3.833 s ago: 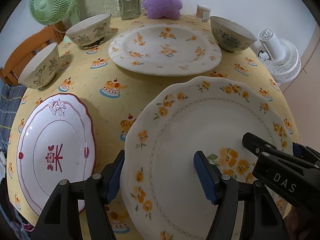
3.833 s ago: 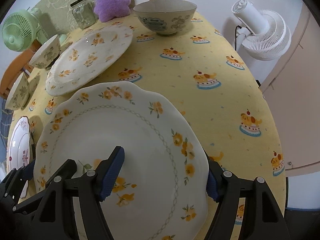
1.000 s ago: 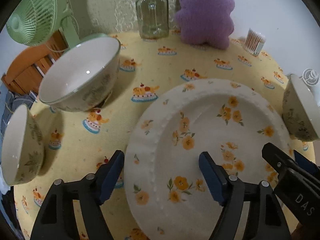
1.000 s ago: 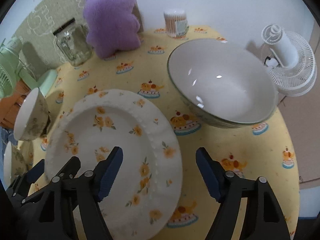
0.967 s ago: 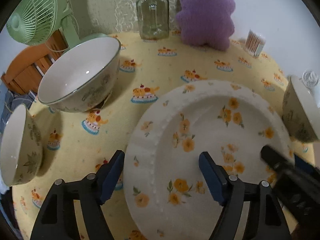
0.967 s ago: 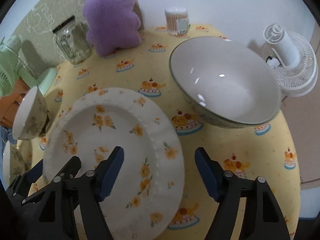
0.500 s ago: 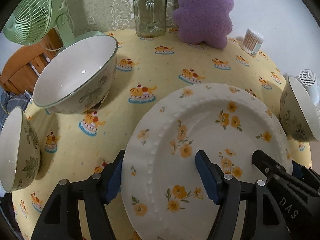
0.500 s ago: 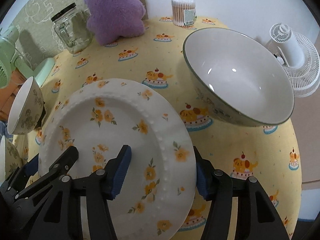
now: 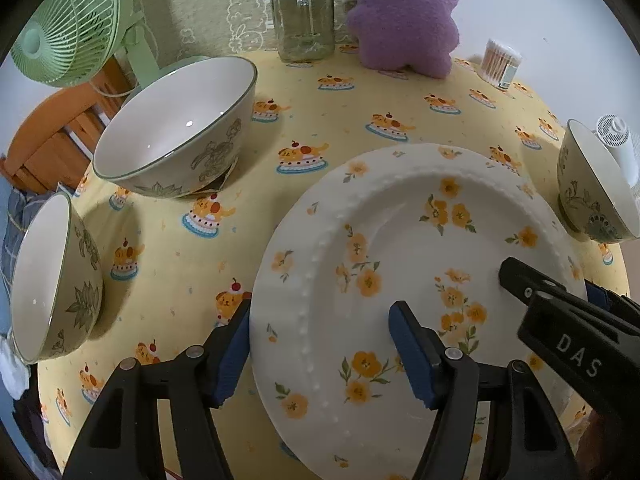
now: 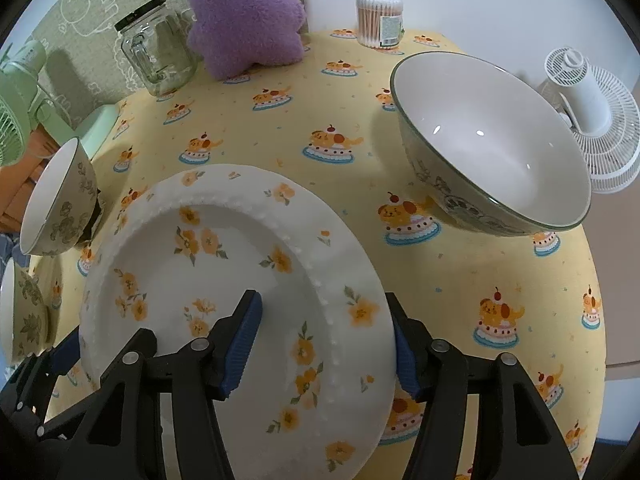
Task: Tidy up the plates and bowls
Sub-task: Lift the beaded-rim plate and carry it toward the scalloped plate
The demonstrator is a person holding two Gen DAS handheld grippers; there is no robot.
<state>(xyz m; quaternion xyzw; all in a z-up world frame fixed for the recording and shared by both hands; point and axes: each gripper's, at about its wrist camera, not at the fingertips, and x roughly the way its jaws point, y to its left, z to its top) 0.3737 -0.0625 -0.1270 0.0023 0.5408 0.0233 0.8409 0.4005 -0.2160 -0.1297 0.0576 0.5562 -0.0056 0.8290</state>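
Both grippers angled steeply down, side by side. Left gripper (image 9: pixel 320 350) jaws apart, straddling plate (image 9: pixel 400 240) rim, just been closing. Right gripper (image 10: pixel 326 346) jaws apart across opposite rim, just reopened slightly. No pad contact clear.

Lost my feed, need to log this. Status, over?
Left claw just closing, right claw just opening; both astride beaded flower plate rim, unclamped. Plate on tablecloth. Large bowl near right claw.

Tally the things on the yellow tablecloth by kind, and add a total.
Plates: 1, the beaded plate
Bowls: 3, the left near bowl, the left far bowl, the right bowl
Jars: 1, the glass jar
Cushions: 1, the purple cushion
Cotton swab tubs: 1, the swab tub
Total: 7
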